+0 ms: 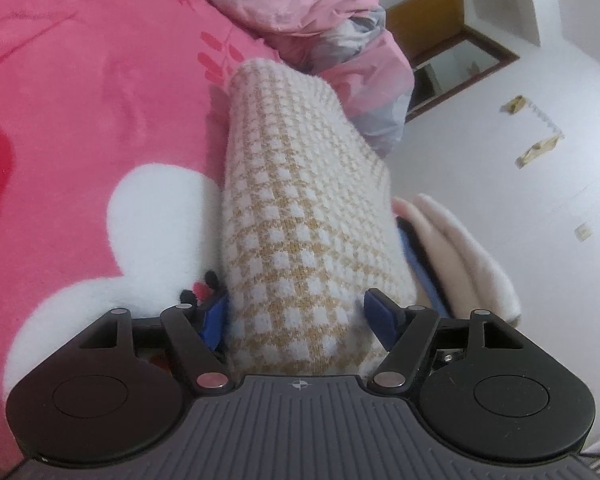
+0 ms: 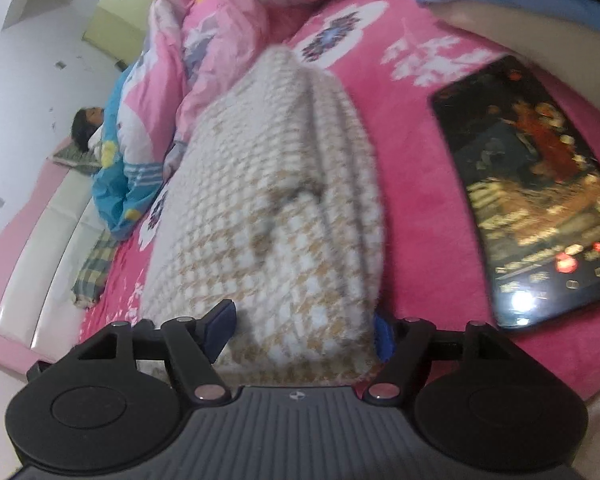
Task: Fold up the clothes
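Two tools spread wide, one at each end of a folded knit sweater (image 1: 300, 208) in a cream-and-tan check, lying on the pink bed blanket (image 1: 80, 100).

Left tool (image 1: 296, 320): blue pads parted at 9 and 3 o'clock of the sweater's near end, knit between them, not pinched as far as can be told. Right tool (image 2: 304, 328): likewise parted, the other end of the bundle (image 2: 268, 200) bulging between the pads, nothing gripped.

Probably a release after a fold, or a re-grip about to start. For a clean result:
- Keep both tools low and level with the blanket.
- Back out straight toward 6 o'clock, so no pad drags a layer loose.
- Press the top edge flat before any lift.

Hazards: phone (image 2: 540, 200) with lit screen at 3 o'clock of the sweater in the right view, just beside it; rumpled quilt (image 2: 220, 40) at 11 o'clock. Stack of folded pale cloth (image 1: 460, 248) at 3 o'clock in the left view, likely the destination.
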